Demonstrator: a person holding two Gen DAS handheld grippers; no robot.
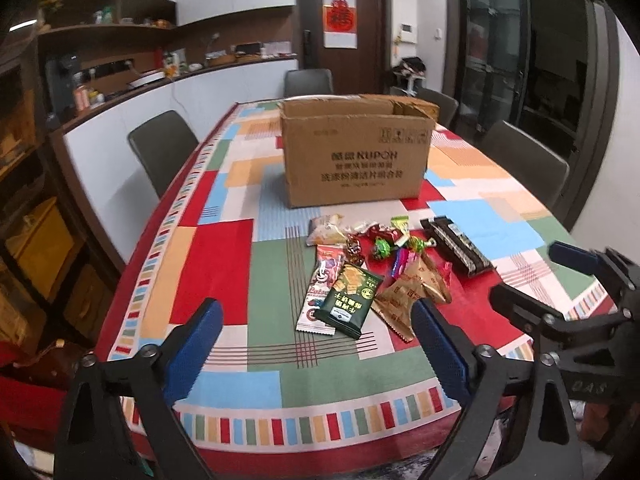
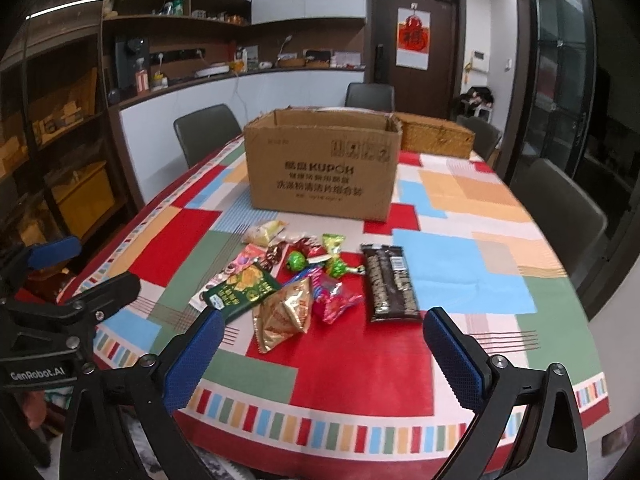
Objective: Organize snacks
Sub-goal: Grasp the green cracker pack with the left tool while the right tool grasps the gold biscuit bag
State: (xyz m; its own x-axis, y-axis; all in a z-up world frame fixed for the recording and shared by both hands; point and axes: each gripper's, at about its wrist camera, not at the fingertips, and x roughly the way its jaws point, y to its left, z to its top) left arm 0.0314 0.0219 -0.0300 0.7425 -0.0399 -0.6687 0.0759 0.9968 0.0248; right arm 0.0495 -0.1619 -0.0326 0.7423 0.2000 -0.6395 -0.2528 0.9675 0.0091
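Left gripper (image 1: pixel 316 344): jaws held wide apart, nothing gripped. Right gripper (image 2: pixel 324 350): jaws likewise spread, nothing gripped. Snacks (image 2: pixel 320 280): heaped on the patchwork tablecloth (image 2: pixel 400 368) just beyond both grippers; green packet (image 1: pixel 349 300), gold packets (image 2: pixel 286 314), dark biscuit pack (image 2: pixel 390 282) noted. Cardboard box (image 1: pixel 354 158): open-topped, placed behind the heap.

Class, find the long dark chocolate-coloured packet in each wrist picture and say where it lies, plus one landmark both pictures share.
Left wrist view: the dark packet lies right of centre, at the right end of the snack pile.
Right wrist view: the dark packet lies just right of centre, again the rightmost snack.
Shared landmark: the open cardboard box standing behind the snacks.
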